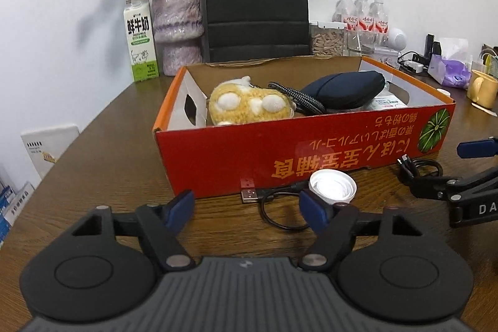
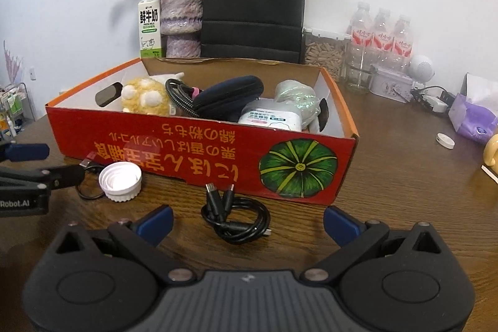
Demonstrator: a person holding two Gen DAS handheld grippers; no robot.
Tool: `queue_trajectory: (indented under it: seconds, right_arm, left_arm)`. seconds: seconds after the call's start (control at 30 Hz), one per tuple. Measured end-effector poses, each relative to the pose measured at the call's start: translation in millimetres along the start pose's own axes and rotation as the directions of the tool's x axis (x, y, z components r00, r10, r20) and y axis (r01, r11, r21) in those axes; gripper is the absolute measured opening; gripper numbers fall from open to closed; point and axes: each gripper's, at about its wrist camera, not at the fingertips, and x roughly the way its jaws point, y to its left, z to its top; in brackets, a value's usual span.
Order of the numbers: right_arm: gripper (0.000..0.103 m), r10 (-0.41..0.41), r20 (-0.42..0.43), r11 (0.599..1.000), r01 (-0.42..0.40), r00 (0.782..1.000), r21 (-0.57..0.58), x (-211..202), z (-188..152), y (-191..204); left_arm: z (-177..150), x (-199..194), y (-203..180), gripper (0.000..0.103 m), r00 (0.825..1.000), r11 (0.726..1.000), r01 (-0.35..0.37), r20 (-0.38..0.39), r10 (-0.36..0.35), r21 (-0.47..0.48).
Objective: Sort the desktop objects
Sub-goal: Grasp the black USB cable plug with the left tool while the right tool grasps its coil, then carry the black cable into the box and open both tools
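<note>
Two black cables (image 2: 237, 218) and one white cap (image 2: 120, 181) lie on your wooden table (image 2: 389, 192) just before one red box (image 2: 199, 157) — inside, one yellow plush (image 1: 249, 105), one dark pouch (image 1: 345, 89). Your left gripper (image 1: 247, 212) and right gripper (image 2: 247, 221) both gape, holding nothing — three bottles (image 2: 381, 36) stand behind.

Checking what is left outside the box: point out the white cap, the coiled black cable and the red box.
white cap (image 2: 120, 181): right wrist view, its ribbed inner face.
coiled black cable (image 2: 236, 220): right wrist view, on the coil's loops.
red box (image 1: 218, 151): left wrist view, its printed front wall.
</note>
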Motion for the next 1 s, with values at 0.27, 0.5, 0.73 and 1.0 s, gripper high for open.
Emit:
queue_trajectory:
  seconds: [0.27,0.5,0.73,1.0]
  right_arm:
    - [0.099,0.007,-0.013,1.0,-0.007,1.0,0.009,8.1,0.1,-0.1]
    - [0.05,0.042,-0.027,0.999,-0.042,0.999,0.003,9.8,-2.2,2.3]
    - [0.048,0.069,0.006,0.997,-0.069,0.998,-0.02,-5.3,-5.3,8.7]
    - [0.048,0.082,0.053,0.997,-0.082,0.995,-0.001,-26.5,-5.2,4.2]
  left_arm:
    - [-0.7,10.6,-4.5,0.049,0.999,1.0,0.026,-0.048,-0.026,-0.006]
    - [0.6,19.0,-2.5,0.005,0.995,0.996,0.057,-0.074,-0.062,-0.063]
    - [-2.7,3.6,-0.4,0.004,0.999,0.998,0.031,-0.041,-0.033,-0.064]
    - [-1.7,-26.1,9.4,0.004,1.0,0.996,0.008,0.018,-0.007,-0.084]
